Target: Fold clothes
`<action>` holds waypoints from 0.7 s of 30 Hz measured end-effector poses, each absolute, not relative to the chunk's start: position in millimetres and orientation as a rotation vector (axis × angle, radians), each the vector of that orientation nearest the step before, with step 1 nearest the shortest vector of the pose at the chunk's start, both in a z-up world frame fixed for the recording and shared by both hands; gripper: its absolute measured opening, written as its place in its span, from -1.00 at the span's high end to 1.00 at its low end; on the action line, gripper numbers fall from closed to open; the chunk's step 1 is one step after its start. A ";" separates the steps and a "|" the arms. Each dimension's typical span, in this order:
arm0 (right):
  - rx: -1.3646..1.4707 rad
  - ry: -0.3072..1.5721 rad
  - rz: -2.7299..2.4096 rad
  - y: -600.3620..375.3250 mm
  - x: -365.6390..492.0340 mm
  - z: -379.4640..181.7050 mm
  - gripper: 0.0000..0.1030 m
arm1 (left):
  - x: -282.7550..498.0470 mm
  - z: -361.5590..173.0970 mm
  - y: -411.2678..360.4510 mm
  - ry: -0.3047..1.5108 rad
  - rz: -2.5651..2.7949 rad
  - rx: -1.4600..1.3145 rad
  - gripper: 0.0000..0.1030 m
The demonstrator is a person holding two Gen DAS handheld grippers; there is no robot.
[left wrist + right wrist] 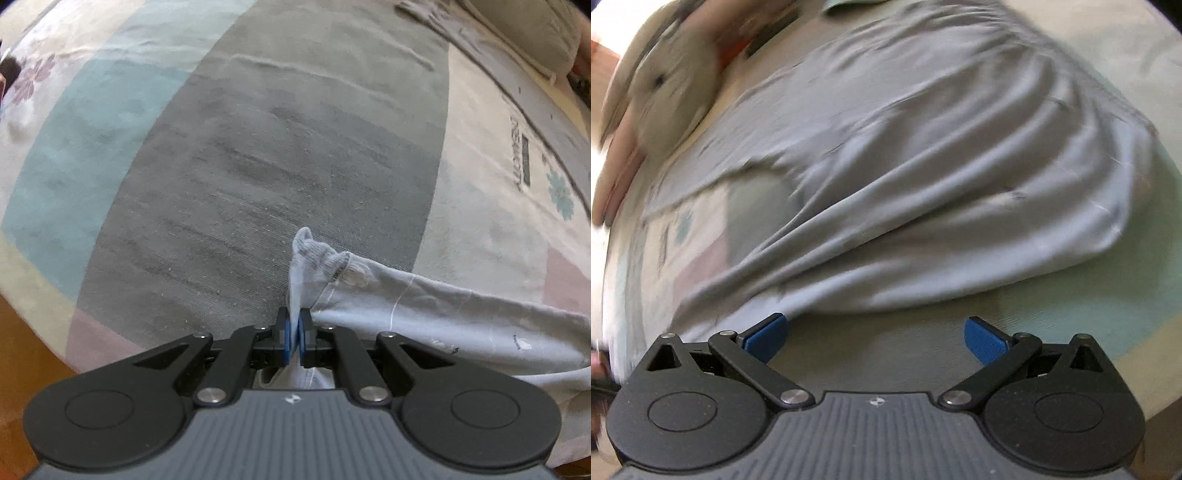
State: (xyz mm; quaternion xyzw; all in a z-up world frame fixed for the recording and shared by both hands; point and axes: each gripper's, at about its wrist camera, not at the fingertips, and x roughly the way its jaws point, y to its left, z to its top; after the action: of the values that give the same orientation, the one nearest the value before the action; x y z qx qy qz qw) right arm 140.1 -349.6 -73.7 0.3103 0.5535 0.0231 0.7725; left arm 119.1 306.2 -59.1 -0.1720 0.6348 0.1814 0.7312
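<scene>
Left gripper (294, 334) pinches ribbed cuff of one pale grey garment (424, 314) | right gripper (874, 338) spread wide, empty, beside its wrinkled bulk | garment lies on patchwork bedspread (258, 155); blurred

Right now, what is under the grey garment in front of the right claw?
The grey garment lies on a patterned bedspread, whose pale blocks show at its edges. Whatever sits beneath its bunched middle is covered. The open right claw holds nothing.

Bare grey bedspread (258, 155) lies ahead of left gripper (294, 325); bunched garment (923, 184) blocks right gripper (875, 332).
</scene>
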 end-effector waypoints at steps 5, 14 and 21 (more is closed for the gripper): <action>0.942 1.101 0.022 -385.4 129.2 -93.7 -1.00 | 121.7 -65.5 302.3 1.419 0.408 -0.387 0.87; 1.271 0.891 -0.008 -439.6 117.3 -118.6 -1.00 | 112.7 -52.1 299.4 1.447 0.446 -0.386 0.57; 1.221 0.906 0.115 -434.2 121.8 -122.4 -0.80 | 116.7 -44.2 277.7 1.467 0.413 -0.379 0.54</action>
State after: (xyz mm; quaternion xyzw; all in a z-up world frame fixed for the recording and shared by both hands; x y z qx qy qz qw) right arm 121.8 -434.2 -122.4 0.5530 0.4104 0.0522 0.7232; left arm 116.7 277.7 -44.2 -0.1706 0.6602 0.1859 0.7074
